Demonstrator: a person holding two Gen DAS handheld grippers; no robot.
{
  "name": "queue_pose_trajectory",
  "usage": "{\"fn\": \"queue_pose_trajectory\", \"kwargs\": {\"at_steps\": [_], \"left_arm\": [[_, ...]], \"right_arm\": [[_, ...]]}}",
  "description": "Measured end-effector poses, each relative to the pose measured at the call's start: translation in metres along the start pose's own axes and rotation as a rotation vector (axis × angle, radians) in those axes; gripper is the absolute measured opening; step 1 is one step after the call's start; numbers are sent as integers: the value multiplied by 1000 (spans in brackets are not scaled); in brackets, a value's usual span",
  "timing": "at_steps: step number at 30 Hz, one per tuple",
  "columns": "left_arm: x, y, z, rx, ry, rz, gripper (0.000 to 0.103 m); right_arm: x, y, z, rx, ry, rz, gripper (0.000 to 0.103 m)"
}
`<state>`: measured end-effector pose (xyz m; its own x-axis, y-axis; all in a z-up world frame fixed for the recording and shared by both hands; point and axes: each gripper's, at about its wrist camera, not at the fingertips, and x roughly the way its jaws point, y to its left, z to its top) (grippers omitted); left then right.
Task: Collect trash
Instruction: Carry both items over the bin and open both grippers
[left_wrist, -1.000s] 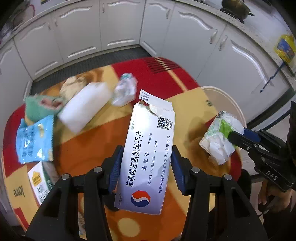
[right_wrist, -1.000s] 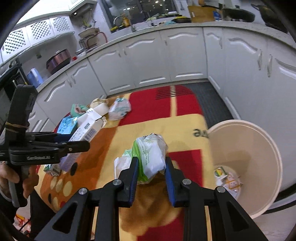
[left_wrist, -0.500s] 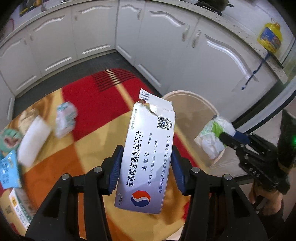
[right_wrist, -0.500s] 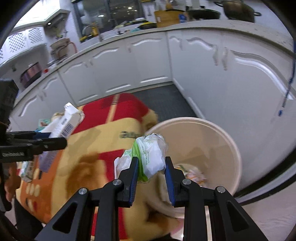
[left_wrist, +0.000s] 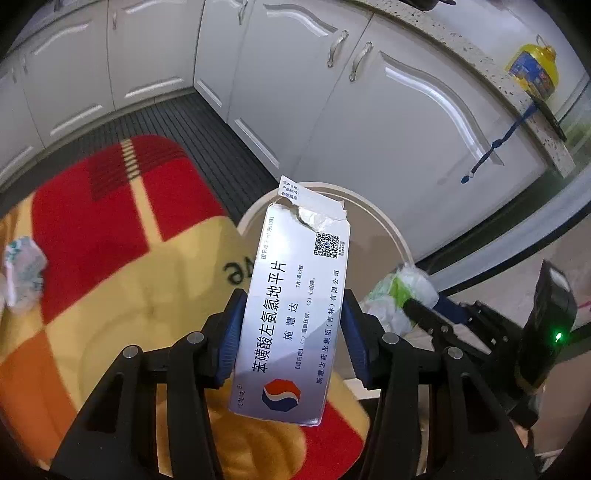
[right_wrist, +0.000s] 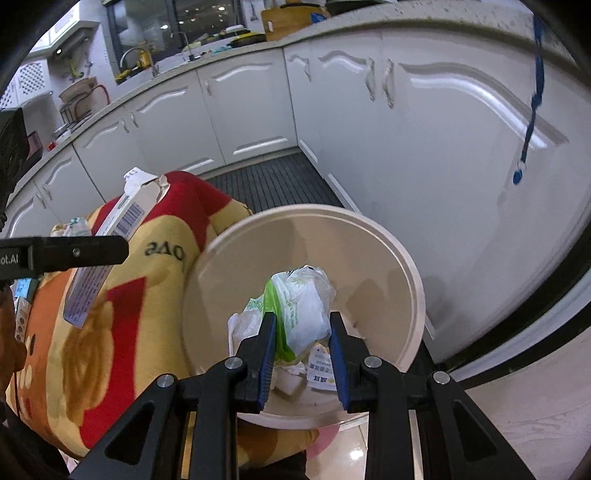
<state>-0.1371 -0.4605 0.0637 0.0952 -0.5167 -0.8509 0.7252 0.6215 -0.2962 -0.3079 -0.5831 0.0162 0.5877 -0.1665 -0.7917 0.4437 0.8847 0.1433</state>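
bin (right_wrist: 413, 280) mouth open, cabinets (right_wrist: 424, 147) close behind

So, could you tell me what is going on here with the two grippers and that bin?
A person is clearing trash with a gripper in each hand. The right gripper is shut on a crumpled white and green plastic wrapper, held over the open white bin, which already holds some scraps. The left gripper is clamped on a torn white medicine box near the bin's rim. One crumpled wrapper lies on the colourful blanket.
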Motion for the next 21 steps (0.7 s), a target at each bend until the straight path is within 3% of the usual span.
{"fn": "queue_pose_trajectory", "kwargs": {"at_steps": [21], "left_arm": [[25,-8,13,-56,0,-83,48]], "right_arm": [[23,-10,-9,26,61,-8,26]]}}
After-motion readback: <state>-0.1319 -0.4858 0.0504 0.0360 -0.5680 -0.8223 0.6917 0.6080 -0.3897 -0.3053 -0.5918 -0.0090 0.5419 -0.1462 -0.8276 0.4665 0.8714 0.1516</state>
